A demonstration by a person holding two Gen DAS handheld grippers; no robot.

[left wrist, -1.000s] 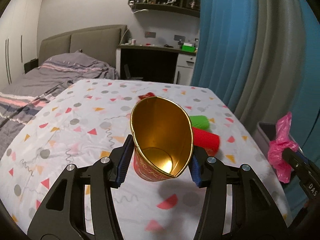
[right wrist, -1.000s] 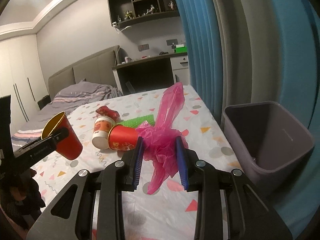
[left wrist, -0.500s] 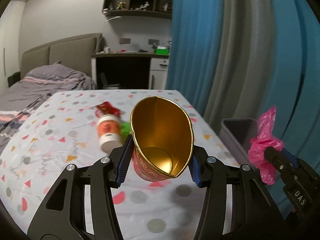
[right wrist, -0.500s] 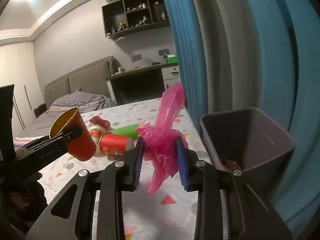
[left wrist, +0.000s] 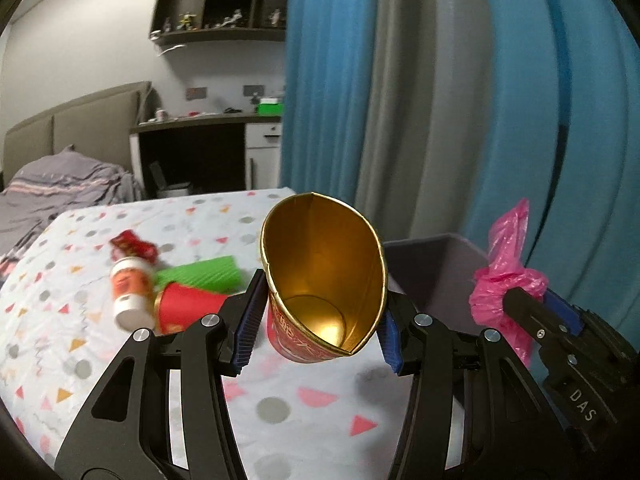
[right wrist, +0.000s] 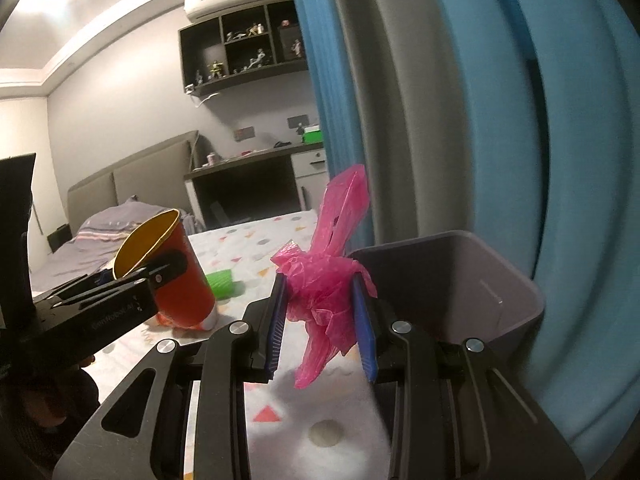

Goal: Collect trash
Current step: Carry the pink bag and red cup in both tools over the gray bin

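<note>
My left gripper (left wrist: 320, 324) is shut on a squashed red paper cup (left wrist: 324, 280) with a gold inside, held above the bed's right part; it also shows in the right wrist view (right wrist: 176, 276). My right gripper (right wrist: 322, 320) is shut on a crumpled pink plastic bag (right wrist: 328, 276), held at the left rim of the grey trash bin (right wrist: 480, 280). The bag (left wrist: 506, 272) and bin (left wrist: 432, 276) also show in the left wrist view. On the bed lie a red cup (left wrist: 188, 308), a green cup (left wrist: 200, 278), a white-and-orange cup (left wrist: 130, 292) and a red wrapper (left wrist: 132, 244).
The bed has a white sheet (left wrist: 100, 360) with coloured triangles and dots. Blue and grey curtains (left wrist: 420, 100) hang right behind the bin. A dark desk (left wrist: 200, 152) and a headboard stand at the far wall.
Both grippers have swung right and moved toward the bin with their loads. The bin now stands close in front of the right gripper, and the bed's trash has slid left in view.
</note>
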